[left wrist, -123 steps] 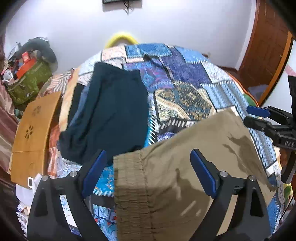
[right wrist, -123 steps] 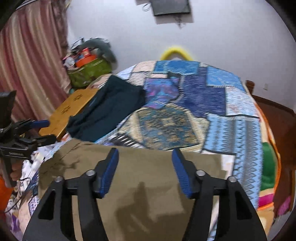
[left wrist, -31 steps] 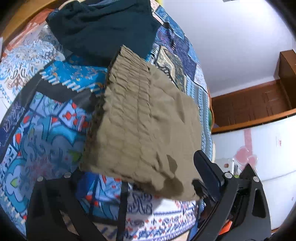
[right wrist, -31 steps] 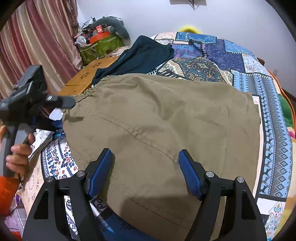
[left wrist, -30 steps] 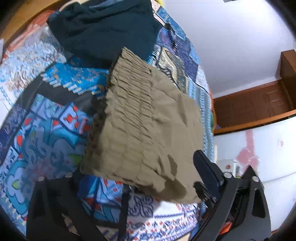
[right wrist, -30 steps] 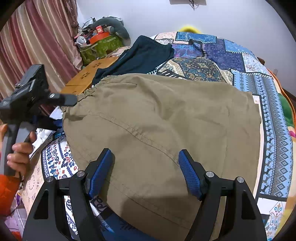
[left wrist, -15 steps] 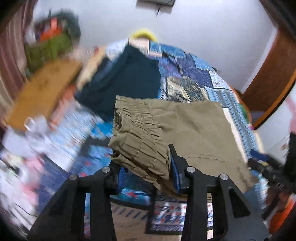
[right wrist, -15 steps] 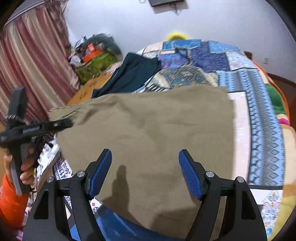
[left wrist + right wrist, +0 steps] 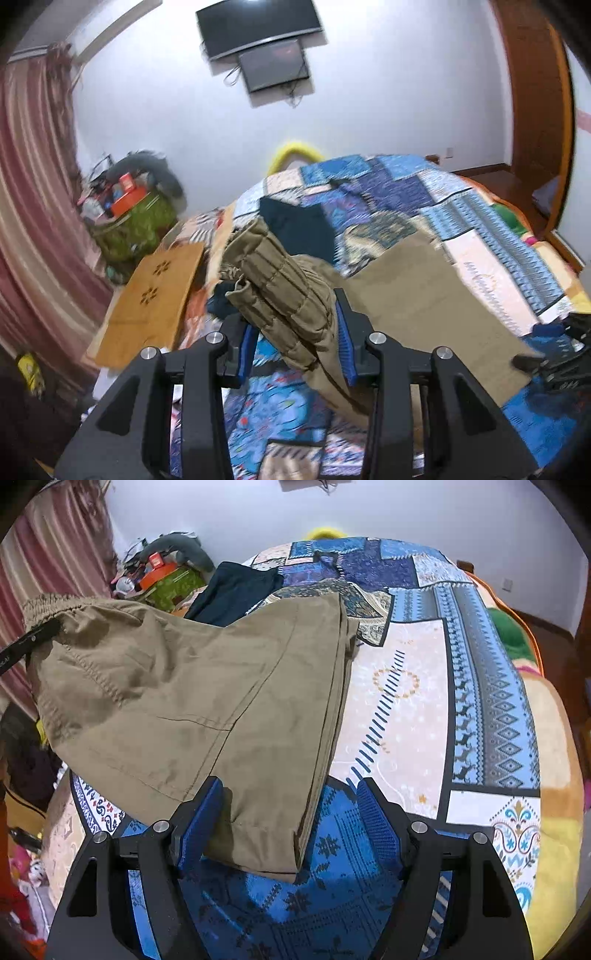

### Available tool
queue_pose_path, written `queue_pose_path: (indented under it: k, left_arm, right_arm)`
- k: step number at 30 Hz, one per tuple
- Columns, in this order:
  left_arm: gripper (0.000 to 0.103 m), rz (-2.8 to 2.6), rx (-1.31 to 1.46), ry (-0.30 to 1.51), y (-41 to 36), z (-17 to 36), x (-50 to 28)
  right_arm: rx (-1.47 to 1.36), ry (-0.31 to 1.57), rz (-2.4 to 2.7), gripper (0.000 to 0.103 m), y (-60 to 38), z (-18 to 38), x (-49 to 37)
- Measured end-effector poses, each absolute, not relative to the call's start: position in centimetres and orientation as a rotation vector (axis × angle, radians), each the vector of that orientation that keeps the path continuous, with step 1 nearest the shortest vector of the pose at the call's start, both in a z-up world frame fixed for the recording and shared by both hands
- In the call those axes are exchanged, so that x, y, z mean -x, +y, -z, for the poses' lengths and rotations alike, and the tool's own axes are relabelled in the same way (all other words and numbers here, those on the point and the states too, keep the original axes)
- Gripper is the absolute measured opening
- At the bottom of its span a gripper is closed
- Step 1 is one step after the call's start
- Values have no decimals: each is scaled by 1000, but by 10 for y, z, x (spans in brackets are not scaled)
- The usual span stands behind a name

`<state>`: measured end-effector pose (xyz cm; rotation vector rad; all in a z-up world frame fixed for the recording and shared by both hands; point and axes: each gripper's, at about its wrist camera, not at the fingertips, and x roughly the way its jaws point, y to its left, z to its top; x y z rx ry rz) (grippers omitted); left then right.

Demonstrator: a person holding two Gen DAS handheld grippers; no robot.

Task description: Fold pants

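My left gripper [image 9: 295, 341] closing on waistband of pants [image 9: 424, 295], bunched between pads. Right gripper [image 9: 288, 823] jaws apart over hem corner. Cloth soft, limp, light; I'd grip thick elastic band.

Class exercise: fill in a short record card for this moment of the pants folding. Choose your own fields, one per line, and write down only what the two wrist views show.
Garment: khaki pants, partly folded
Surface: patchwork bedspread
Left tool: jaws closing, gathered elastic waistband between them, that end raised off the bed
Right tool: jaws apart around the near hem corner, pads not pressing it
Other garment: dark pants lying farther up the bed
Beside bed: wooden board, striped curtain
Wall: two dark screens
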<state>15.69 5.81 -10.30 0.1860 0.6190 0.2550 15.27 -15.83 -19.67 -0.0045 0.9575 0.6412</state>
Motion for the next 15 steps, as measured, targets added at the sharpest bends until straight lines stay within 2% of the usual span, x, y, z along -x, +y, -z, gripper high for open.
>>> queue_pose_path:
  k: [8, 15]
  left_arm:
    - [32, 5, -97, 640, 14, 87, -186]
    - [30, 133, -22, 722, -18, 98, -211]
  right_arm:
    - [-7, 950, -648, 71, -160, 199, -151]
    - [-16, 947, -657, 71, -161, 201, -152]
